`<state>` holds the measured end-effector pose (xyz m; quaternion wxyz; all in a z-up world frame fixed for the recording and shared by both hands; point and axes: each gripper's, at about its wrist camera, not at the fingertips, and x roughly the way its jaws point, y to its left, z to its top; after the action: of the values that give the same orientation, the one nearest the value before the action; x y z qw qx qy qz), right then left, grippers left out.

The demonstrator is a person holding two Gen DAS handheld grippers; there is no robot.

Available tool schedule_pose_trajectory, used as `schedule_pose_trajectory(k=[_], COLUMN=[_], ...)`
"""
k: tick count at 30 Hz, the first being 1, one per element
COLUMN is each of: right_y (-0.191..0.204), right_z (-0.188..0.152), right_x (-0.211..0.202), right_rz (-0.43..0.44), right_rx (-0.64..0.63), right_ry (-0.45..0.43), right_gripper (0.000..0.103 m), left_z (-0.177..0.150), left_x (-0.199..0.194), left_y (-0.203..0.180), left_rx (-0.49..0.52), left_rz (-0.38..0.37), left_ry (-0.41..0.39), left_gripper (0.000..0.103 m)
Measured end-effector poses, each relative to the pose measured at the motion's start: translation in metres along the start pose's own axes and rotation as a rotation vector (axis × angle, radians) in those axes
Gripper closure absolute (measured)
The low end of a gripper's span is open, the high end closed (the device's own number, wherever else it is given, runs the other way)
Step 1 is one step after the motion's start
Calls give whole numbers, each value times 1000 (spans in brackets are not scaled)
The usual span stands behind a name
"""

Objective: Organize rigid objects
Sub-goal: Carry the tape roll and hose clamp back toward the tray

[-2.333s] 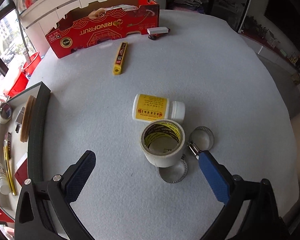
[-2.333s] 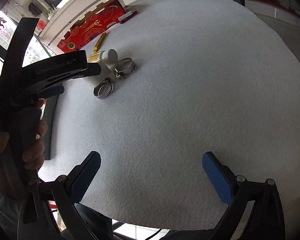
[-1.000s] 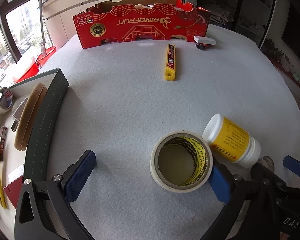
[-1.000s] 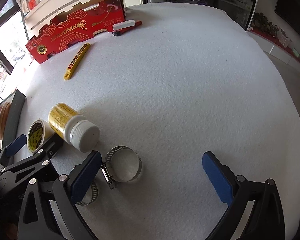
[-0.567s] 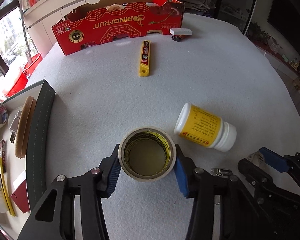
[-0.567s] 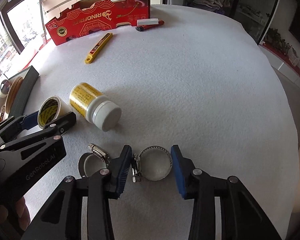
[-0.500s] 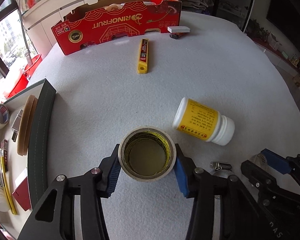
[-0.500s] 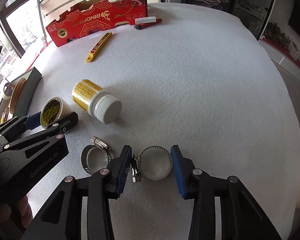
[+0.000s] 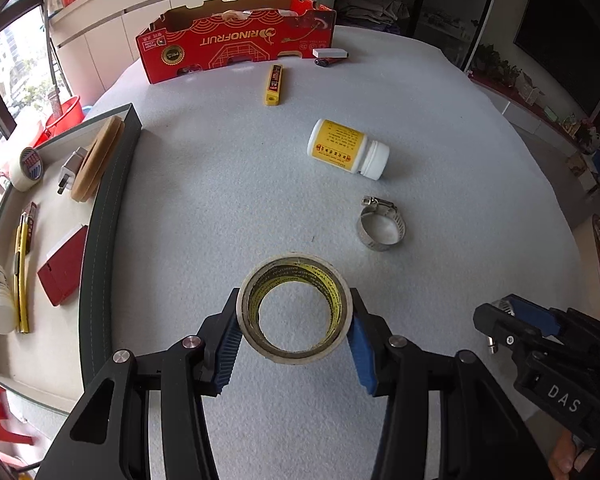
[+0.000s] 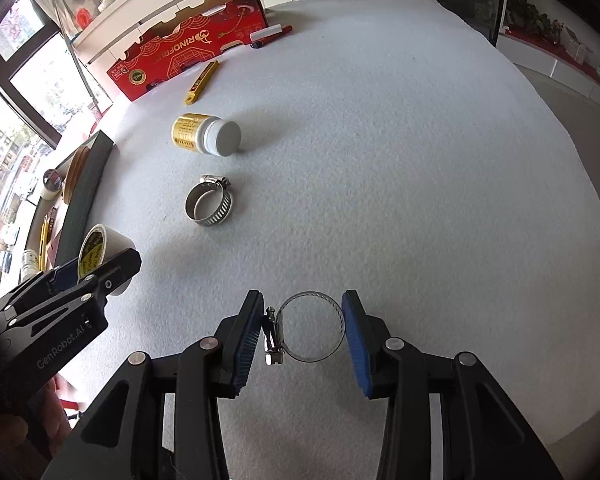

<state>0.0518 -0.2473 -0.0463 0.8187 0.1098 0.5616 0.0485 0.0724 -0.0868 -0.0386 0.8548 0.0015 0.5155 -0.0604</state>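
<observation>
The left tool [image 9: 296,334] was clamped on a roll of tape [image 9: 295,309], its ribbed blue pads pressed against the smooth pale outer wall, the roll lifted clear of the worktop [image 9: 228,184] with its open core facing the camera. The right tool [image 10: 305,330] was clamped on a thin steel hose clamp [image 10: 310,327]; one pad bore on the screw housing, the other on the slotted band, and it too was held above the felt.

Judging from this, the hose clamp looked the riskier hold: a springy, narrow ring gripped partly by its screw could twist or pop out if squeezed unevenly. The tape's slick cylinder could slide down if the pinch eased.

Farther out, a second hose clamp [image 9: 381,225] lay on the grey, fuzzy worktop, with a white bottle [image 9: 348,149] bearing a yellow label lying on its side beyond it. A yellow utility knife [image 9: 274,85] and a red cardboard box [image 9: 236,42] sat at the far side. At the left, a dark-rimmed tray [image 9: 104,216] held other tape, pens and a red block.
</observation>
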Motion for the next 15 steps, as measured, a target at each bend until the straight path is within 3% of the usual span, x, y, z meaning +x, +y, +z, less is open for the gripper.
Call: schedule_pose_trajectory(k=[7, 15], right_y=[4, 22], right_z=[-23, -31], right_x=[-14, -27], right_rz=[7, 9], right_rx=[11, -14], right_ry=[-6, -18], right_gripper=[61, 61], left_z=[-34, -48], left_x=[-24, -38], left_y=[-7, 2], left_rx=[36, 23], left_rz=[-32, -54], left_ry=[-8, -24], left_gripper=[51, 51])
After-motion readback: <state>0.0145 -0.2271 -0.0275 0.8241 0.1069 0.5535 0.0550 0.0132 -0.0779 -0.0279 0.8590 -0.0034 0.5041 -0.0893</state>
